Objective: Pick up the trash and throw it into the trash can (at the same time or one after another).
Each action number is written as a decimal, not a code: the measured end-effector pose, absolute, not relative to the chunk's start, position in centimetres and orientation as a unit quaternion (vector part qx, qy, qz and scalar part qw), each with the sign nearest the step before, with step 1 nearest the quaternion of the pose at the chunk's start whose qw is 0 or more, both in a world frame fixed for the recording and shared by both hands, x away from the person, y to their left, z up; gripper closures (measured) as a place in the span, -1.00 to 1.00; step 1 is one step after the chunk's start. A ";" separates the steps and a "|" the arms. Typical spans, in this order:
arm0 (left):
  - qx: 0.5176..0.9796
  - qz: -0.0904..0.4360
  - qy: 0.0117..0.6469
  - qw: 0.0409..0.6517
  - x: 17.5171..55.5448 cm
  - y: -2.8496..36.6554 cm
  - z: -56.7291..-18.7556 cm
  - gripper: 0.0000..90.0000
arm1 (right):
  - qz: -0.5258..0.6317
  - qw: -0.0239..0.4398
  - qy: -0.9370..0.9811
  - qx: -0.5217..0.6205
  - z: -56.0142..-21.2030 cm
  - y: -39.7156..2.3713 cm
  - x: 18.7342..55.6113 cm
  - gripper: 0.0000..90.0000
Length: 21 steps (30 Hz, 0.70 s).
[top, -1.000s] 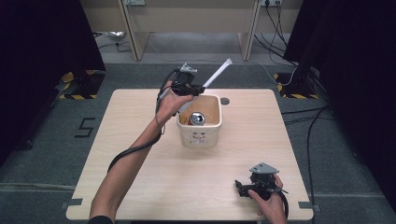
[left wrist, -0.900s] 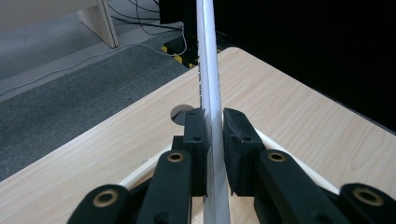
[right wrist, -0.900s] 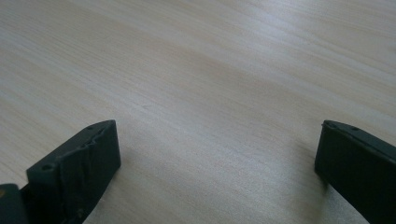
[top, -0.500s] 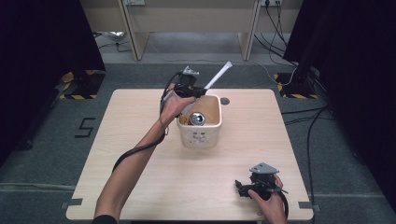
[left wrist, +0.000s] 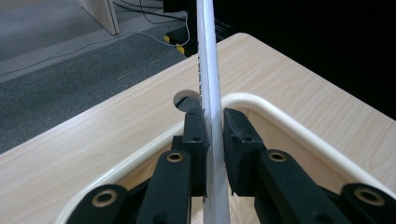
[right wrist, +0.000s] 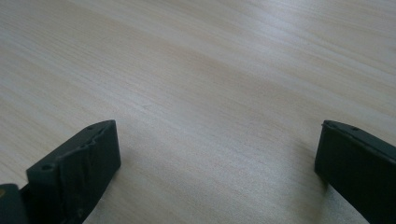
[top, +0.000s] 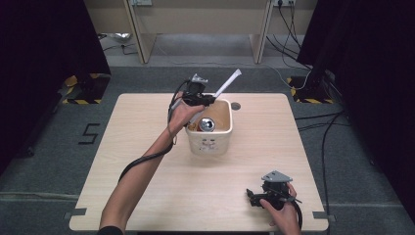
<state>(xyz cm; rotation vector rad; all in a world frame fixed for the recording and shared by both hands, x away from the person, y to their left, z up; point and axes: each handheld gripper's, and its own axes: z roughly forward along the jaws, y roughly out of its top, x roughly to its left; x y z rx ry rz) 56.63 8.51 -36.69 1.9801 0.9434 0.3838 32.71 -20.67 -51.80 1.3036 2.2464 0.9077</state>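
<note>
A long flat white stick (top: 228,83) slants up to the right above a cream bin (top: 210,143) at the table's middle. My left gripper (top: 207,100) is shut on the stick at the bin's far left rim. The left gripper view shows both pads pressed on the white stick (left wrist: 208,70) over the bin rim (left wrist: 285,122). The stick's lower end reaches down into the bin. A silver can (top: 206,124) lies inside, with something yellowish beside it. My right gripper (top: 251,197) rests near the front right table edge, open, with bare wood between its jaws (right wrist: 217,149).
A round cable hole (top: 236,105) sits in the tabletop just behind the bin, and the hole (left wrist: 186,99) lies past the jaws. Cables and yellow-black floor markings (top: 306,93) lie beyond the far edge. Dark curtains stand at both sides.
My left hand has sunk a little, carrying the white stick lower into the bin. The right gripper has stayed where it was.
</note>
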 end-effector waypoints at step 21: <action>0.808 0.138 0.384 0.425 56.4 8.8 -37.3 0.73 | 0.324 0.194 0.801 0.465 -51.8 -20.7 32.7 -0.99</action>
